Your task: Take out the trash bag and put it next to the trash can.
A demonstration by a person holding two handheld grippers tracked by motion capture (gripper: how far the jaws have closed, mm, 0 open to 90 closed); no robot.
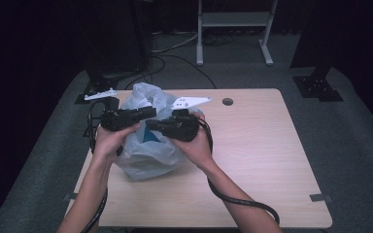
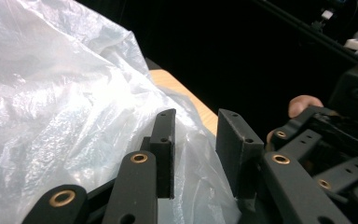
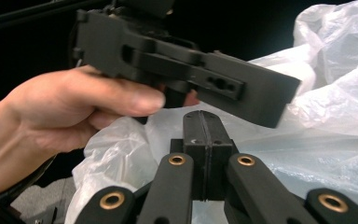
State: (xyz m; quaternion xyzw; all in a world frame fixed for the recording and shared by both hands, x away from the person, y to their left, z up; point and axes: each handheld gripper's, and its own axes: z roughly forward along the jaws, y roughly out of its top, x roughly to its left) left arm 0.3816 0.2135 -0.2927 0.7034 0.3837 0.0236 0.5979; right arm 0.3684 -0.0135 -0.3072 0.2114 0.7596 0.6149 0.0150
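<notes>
I hold both grippers over a clear plastic bag (image 1: 145, 155) that sits on the left part of the wooden table (image 1: 252, 145), toward the middle of its depth. Something dark blue shows through the film near the bag's centre; I cannot tell what it is.

My left gripper (image 1: 148, 112) points right, just above the bag's top. In the left gripper view its jaws stand apart with a moderate gap, and crumpled film of the bag (image 2: 60, 116) lies behind and below them. The left-hand pad (image 2: 164, 149) sits against the film, but I cannot tell whether any plastic is actually between the jaws. A strip of table edge shows beyond the bag.

My right gripper (image 1: 151, 124) points left, its tip just under the left gripper's tip, close above the bag. In the right gripper view its jaws are pressed flat together (image 3: 204, 140) with no gap visible; I cannot tell if a bit of film is pinched between them. Just beyond them my left hand (image 3: 70, 112) grips the left gripper's body (image 3: 186, 65), and the bag (image 3: 335, 116) spreads out right and below.

My right hand (image 1: 199, 145) rests against the bag's right side.
</notes>
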